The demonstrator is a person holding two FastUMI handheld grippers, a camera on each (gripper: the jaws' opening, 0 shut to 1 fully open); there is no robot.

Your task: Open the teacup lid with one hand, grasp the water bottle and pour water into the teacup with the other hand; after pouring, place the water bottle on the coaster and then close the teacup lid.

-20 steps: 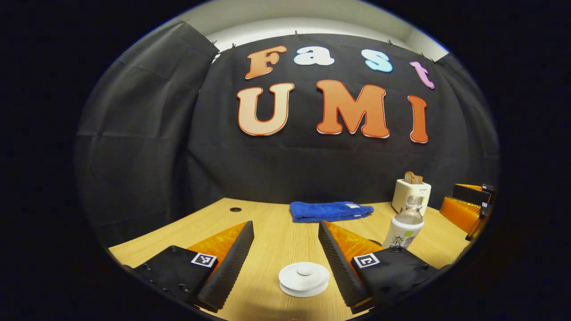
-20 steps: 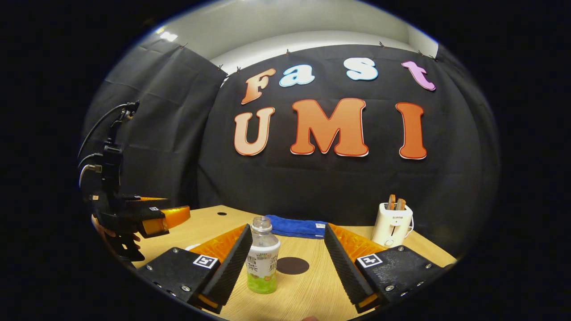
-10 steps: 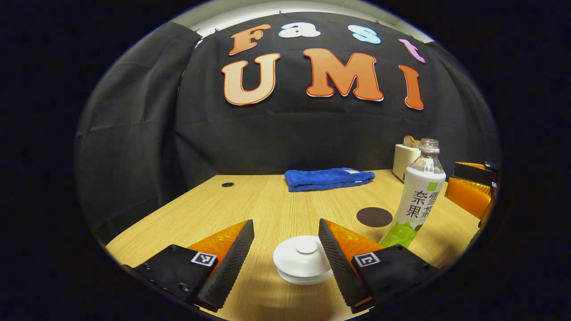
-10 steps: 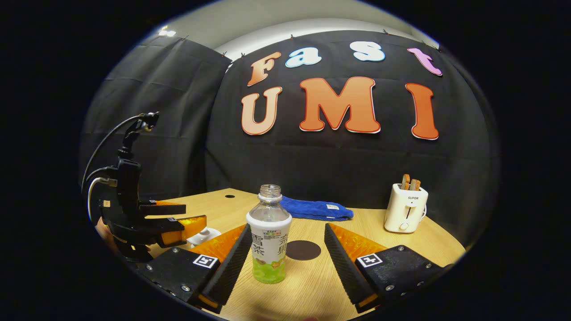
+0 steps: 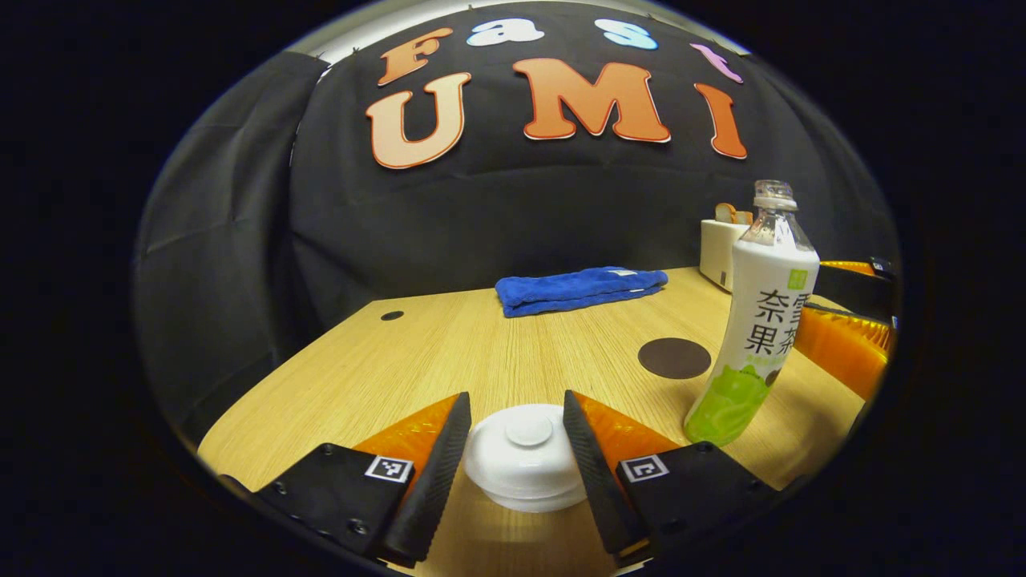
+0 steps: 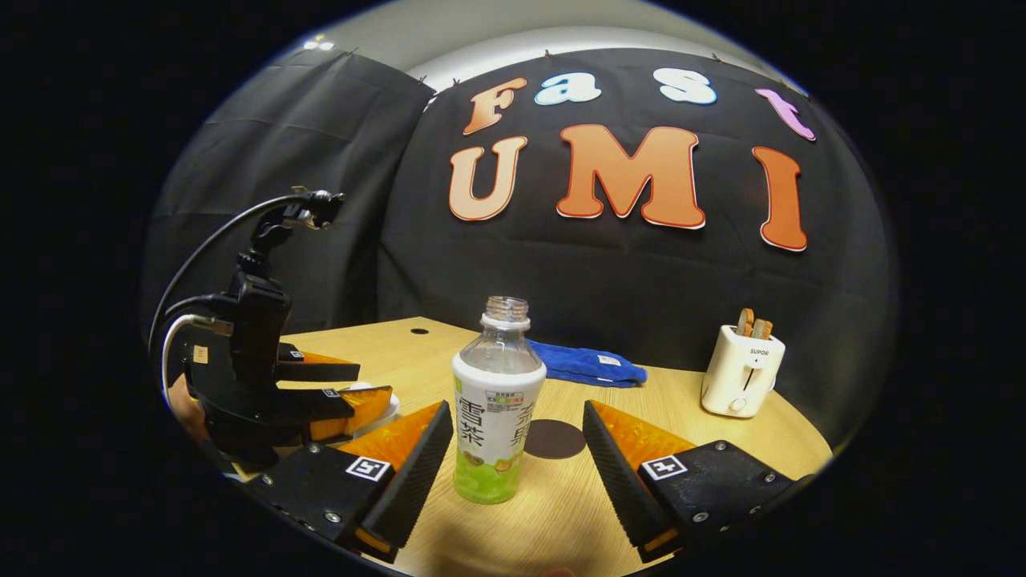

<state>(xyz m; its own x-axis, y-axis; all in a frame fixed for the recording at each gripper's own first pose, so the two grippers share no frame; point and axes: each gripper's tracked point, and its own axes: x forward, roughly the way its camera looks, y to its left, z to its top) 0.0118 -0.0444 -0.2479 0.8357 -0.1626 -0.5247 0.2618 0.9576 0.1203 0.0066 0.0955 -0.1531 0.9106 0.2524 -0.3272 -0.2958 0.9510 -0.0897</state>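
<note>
Taking the water bottle (image 6: 498, 405) as the marker, it stands upright and uncapped on the pale wooden desk (image 5: 449, 353), with clear shoulders, a white label and green at the bottom. Nearest of all in the right gripper view, the right gripper (image 6: 513, 457) sits with its fingers spread wide to either side of the bottle's lower half, touching it on neither side; the bottle stands closer to one finger (image 6: 413, 473) than to the other, with bare desk in the gap. Off to the bottle's left in that view, the left gripper (image 6: 353, 401) is held low over the desk, cables looping up from its body, a bit of white china peeping out at its tip. In the left gripper view that same gripper (image 5: 513, 449) has its fingers drawn in around the white teacup lid (image 5: 523, 453), one on each flank and very close to its rim; whether both actually press on it I cannot tell. The round lid with its small flat knob sits on the teacup (image 5: 525, 497), just a sliver of which peeks out under it. Just behind the bottle lies the dark round coaster (image 6: 555, 438), flat on the desk. Farther back a folded blue towel (image 6: 589, 365) lies near the black cloth wall, and off to the bottle's right stands a white toaster (image 6: 741, 373) with two slices of toast sticking out of its slots.
</note>
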